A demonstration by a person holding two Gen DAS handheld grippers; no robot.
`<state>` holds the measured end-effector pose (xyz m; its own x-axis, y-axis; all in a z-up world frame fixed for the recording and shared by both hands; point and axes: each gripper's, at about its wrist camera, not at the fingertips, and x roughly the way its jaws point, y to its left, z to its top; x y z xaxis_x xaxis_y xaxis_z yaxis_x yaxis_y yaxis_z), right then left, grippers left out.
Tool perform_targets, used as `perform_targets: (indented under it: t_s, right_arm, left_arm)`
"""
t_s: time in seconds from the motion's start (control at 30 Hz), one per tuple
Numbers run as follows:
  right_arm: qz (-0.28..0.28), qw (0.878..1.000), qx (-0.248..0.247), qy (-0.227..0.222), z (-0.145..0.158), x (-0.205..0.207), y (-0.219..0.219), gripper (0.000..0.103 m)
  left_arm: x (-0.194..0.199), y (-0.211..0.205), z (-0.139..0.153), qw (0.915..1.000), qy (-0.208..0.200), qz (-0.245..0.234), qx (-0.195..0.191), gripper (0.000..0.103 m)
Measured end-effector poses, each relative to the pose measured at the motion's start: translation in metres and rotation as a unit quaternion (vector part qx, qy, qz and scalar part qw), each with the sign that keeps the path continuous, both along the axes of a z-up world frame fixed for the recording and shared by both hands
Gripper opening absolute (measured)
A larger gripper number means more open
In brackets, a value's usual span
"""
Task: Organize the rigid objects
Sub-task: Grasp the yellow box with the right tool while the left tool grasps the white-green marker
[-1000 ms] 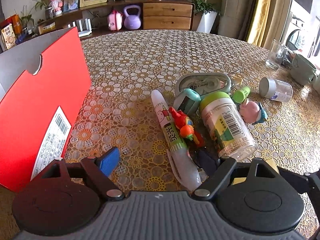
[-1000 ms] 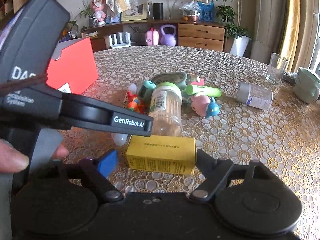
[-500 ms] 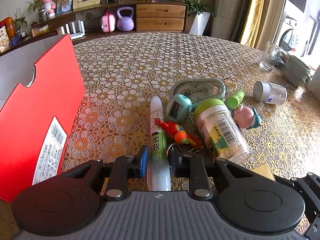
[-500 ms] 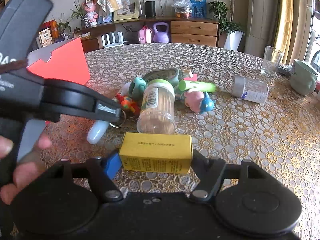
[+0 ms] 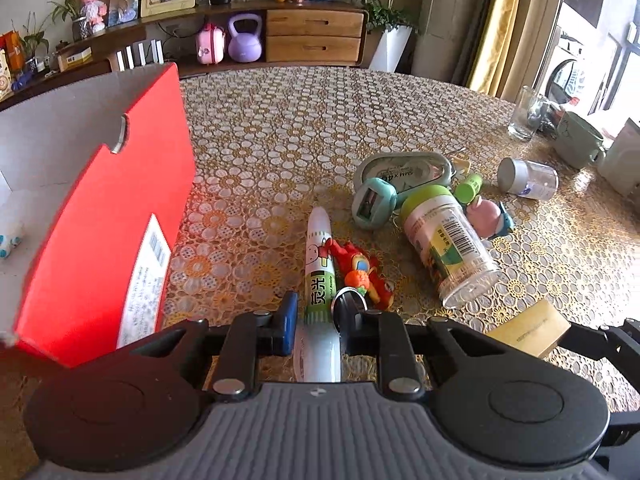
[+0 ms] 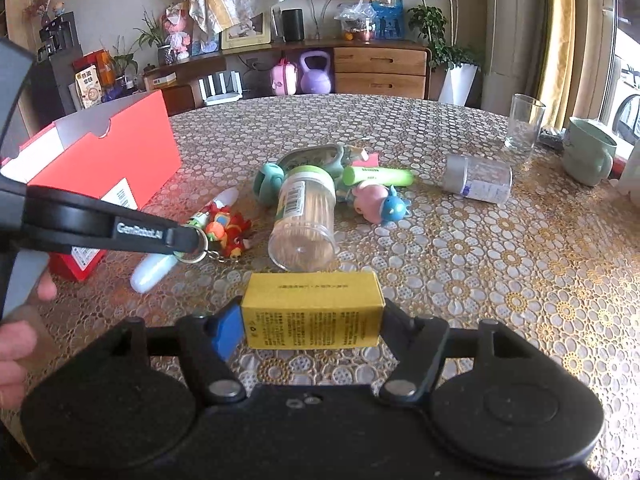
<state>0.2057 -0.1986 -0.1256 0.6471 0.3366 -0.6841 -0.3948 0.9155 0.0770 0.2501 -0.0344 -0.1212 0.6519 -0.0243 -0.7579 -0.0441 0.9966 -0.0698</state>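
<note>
Yellow box [image 6: 313, 310] between right gripper [image 6: 310, 330] pads

1 red box [image 5: 104, 216], 2 jars [image 5: 448, 248], 1 glass [image 6: 524, 128], 1 mug [image 6: 588, 156].

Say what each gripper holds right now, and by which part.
The left gripper pinches the white marker pen near its rear end. The right gripper clamps the yellow box across its two short ends.

Red box [image 5: 100, 216] walled off the left. Right of it, bare desk [image 5: 256, 168] ran open to the far edge. Toothpick jar [image 5: 448, 240], tape dispenser [image 5: 404, 168] and toys crowded centre-right; glass [image 5: 524, 114] and mug [image 5: 578, 146] blocked far right.
</note>
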Motion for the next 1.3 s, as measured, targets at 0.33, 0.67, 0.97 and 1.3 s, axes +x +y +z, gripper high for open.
perform_targets:
  t_s: [0.33,0.67,0.97,1.3]
  right_arm:
    - [-0.003,1.000,0.001,0.007,0.000,-0.009,-0.005,0.069]
    - [-0.002,1.000,0.006,-0.005,0.009,-0.015,-0.010,0.068]
    - [0.003,1.000,0.020,0.007,0.005,-0.020,-0.019,0.069]
    - [0.009,0.999,0.026,0.016,0.001,-0.017,-0.020,0.069]
  left_arm:
    - [-0.021,-0.002,0.008,0.9991,-0.020,-0.029,0.023,0.021]
    - [-0.034,-0.008,0.037,0.9955,-0.058,-0.073,0.011,0.007]
    - [-0.036,-0.014,0.022,0.9940,-0.027,-0.105,0.012,0.010]
    - [-0.012,-0.027,0.007,0.9936,-0.036,-0.105,0.019,0.033]
